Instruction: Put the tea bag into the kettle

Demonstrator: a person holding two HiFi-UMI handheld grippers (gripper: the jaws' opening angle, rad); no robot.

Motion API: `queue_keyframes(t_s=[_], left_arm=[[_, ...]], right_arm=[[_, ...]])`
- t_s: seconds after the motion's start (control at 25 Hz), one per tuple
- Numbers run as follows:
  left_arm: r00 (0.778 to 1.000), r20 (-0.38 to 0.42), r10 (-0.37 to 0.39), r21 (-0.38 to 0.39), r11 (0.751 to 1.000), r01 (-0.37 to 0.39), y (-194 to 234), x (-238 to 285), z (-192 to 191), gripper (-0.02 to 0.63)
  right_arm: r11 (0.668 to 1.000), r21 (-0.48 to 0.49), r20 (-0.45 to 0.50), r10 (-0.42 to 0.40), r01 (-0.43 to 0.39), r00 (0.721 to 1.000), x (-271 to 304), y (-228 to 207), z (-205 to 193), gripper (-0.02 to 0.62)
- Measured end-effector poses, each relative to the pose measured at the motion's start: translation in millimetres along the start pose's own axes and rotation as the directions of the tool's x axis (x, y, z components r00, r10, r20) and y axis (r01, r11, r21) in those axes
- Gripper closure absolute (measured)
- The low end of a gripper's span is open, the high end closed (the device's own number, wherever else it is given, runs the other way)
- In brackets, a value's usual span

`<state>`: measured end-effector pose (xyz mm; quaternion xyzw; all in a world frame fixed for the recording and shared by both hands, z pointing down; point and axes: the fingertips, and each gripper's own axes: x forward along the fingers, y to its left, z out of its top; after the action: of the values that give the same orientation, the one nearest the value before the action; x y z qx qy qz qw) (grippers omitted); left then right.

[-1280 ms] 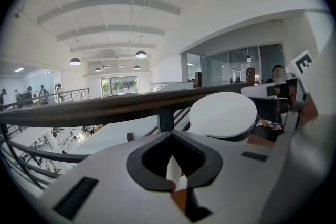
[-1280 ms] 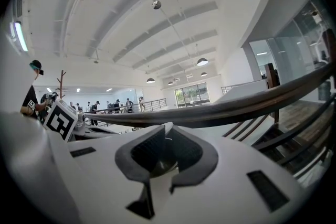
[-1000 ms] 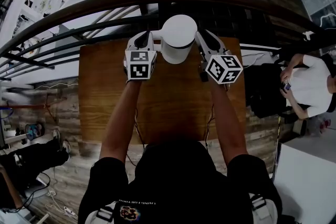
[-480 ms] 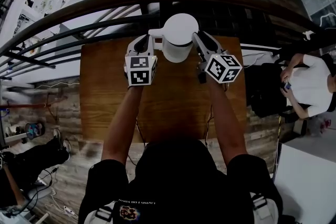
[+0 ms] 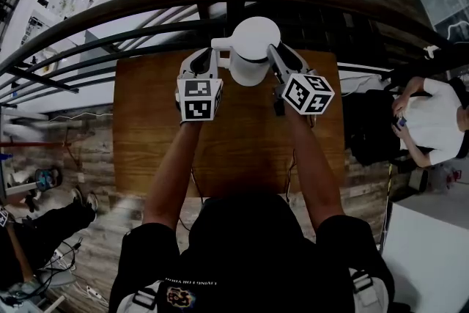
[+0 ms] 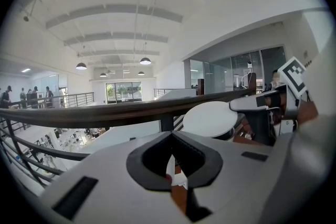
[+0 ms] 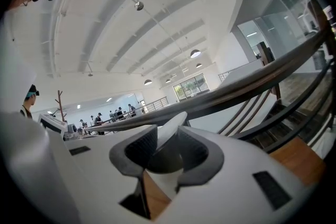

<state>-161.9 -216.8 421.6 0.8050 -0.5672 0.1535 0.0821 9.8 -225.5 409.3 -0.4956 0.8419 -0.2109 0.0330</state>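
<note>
Where the dark railing (image 5: 146,2) curves past its far edge, a wooden table (image 5: 234,146) carries the white kettle (image 5: 247,71), which stands at the middle of that far edge between the two grippers. The left gripper (image 5: 198,59) sits just beside the kettle's left flank, near the stub that juts from its top. Its jaws are fully together; a thin pale sliver shows in the notch at their tips, and I cannot tell whether that is anything held. The right gripper (image 5: 278,55) reaches in at the kettle's right side. Its jaws have just been opening to their widest, and the tilted edge of the round lid (image 5: 253,36) runs between the pads without being pinched. The tea bag cannot be made out in any view
</note>
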Motion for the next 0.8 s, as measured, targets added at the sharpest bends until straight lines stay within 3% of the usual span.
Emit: queue_keyframes(t_s=[0.44, 0.8], left_arm=[[1.0, -0.01, 0.008, -0.006, 1.0, -0.008, 5.9, -9.5, -3.9, 0.603], [1.0, -0.008, 0.004, -0.006, 1.0, -0.004, 8.1, -13.3, -7.1, 0.603]], right_arm=[[0.985, -0.17, 0.011, 0.001, 0.001, 1.0, 5.0, 27.6, 24.0, 0.479], [0.932, -0.36, 0.019, 0.043, -0.033, 0.999, 17.0, 74.2, 41.4, 0.485]])
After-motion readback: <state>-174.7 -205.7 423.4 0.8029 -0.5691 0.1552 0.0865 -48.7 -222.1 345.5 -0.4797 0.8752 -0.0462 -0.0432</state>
